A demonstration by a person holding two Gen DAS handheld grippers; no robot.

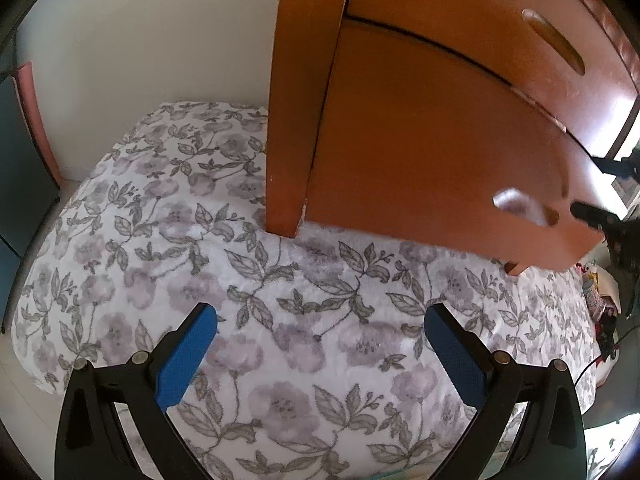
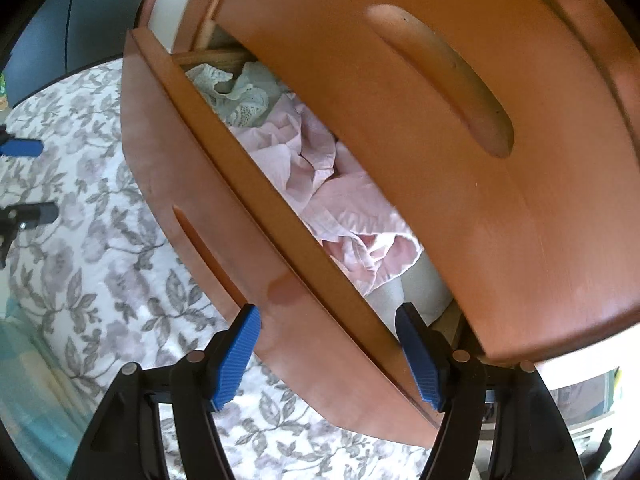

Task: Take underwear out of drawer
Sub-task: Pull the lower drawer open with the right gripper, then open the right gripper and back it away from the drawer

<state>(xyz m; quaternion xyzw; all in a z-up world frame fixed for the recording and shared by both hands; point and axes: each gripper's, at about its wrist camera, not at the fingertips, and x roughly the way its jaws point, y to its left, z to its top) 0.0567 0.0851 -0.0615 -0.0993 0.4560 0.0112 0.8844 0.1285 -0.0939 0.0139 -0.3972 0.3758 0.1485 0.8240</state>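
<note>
A wooden drawer (image 2: 192, 184) stands pulled partly out of the dresser, under a shut upper drawer (image 2: 480, 120). Inside lie crumpled pink underwear (image 2: 320, 184) and a pale lace piece (image 2: 240, 96). My right gripper (image 2: 328, 310) straddles the drawer's front panel near its right end, one blue pad on the outer face and one inside, shut on the panel. My left gripper (image 1: 320, 340) hangs open over the floral bedcover (image 1: 280, 280) with nothing between its fingers. In the left wrist view the drawer front (image 1: 420, 140) juts out at the right.
The dresser's side post (image 1: 300, 100) stands on the bedcover against a white wall (image 1: 140, 40). A dark blue cabinet (image 1: 16, 160) is at the far left. Small clutter (image 1: 596, 292) lies past the bed's right edge.
</note>
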